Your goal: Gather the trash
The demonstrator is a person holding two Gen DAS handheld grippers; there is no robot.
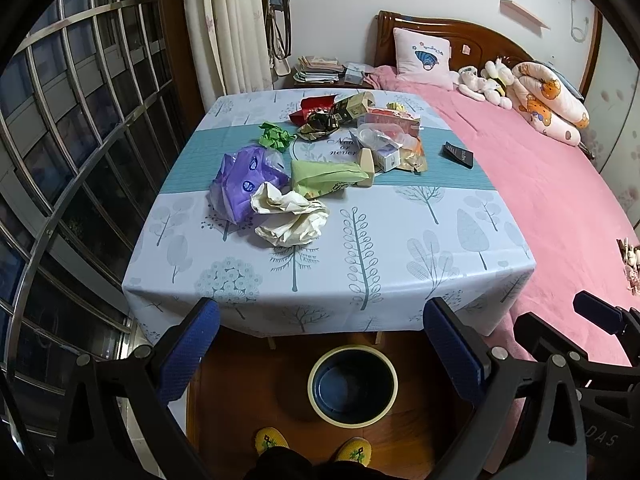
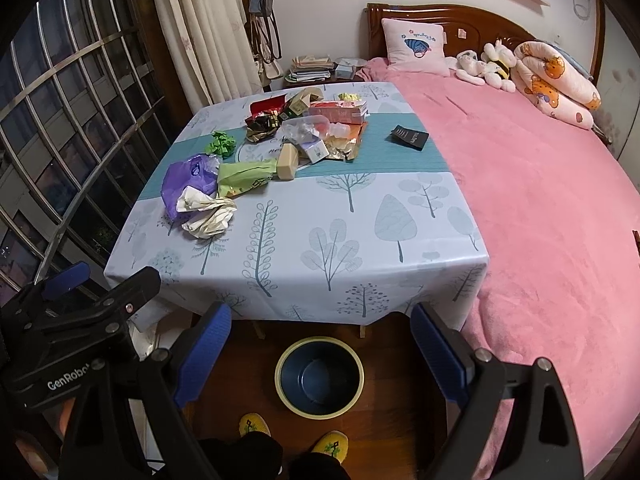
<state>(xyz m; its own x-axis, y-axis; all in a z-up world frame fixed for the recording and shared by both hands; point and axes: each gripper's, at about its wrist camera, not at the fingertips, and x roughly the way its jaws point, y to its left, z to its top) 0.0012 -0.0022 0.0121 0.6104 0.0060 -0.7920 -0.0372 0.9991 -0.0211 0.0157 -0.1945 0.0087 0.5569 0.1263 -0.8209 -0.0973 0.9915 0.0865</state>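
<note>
The jaws of both the left gripper and the right gripper stand wide apart and hold nothing. The crumpled cream paper wad lies ahead on the worktop, nearer the left gripper; the dark blue bin with a cream rim stands on the floor below the jaws.

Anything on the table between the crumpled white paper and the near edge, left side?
Nothing: only bare tablecloth lies between the crumpled white paper and the near edge, in both wrist views.
</note>
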